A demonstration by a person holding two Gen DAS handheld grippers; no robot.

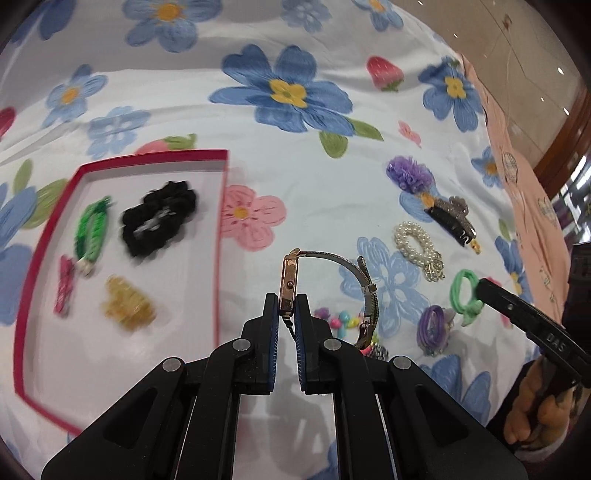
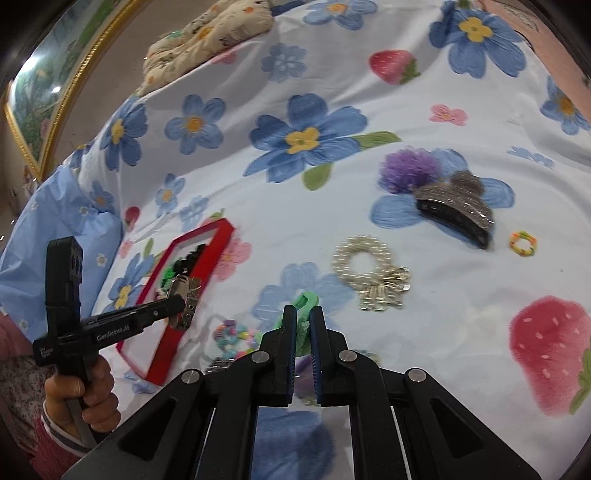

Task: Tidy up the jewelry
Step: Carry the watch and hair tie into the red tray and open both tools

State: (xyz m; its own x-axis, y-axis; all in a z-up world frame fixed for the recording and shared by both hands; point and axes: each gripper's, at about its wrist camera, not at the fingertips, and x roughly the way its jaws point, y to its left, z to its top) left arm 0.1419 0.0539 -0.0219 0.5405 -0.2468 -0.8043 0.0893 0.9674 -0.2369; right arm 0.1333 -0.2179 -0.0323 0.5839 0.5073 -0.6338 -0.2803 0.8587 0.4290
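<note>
My left gripper (image 1: 287,308) is shut on the rose-gold case of a watch (image 1: 289,275), whose mesh band arcs off to the right above the floral bedsheet. To its left lies a red box (image 1: 155,157) holding a black scrunchie (image 1: 159,221), a green bracelet (image 1: 92,229), a pink clip and a yellow claw clip. My right gripper (image 2: 303,321) is shut on a green hair tie (image 2: 306,301); the left wrist view shows that hair tie (image 1: 461,291) lifted at the right. In the right wrist view the watch (image 2: 184,295) hangs in front of the red box (image 2: 171,345).
On the sheet lie a pearl scrunchie (image 2: 362,262), a purple flower clip (image 2: 406,170), a glittery claw clip (image 2: 458,206), a small yellow ring (image 2: 522,243), a bead bracelet (image 1: 343,319) and a purple hair tie (image 1: 434,326). A pillow (image 2: 207,33) lies at the far side.
</note>
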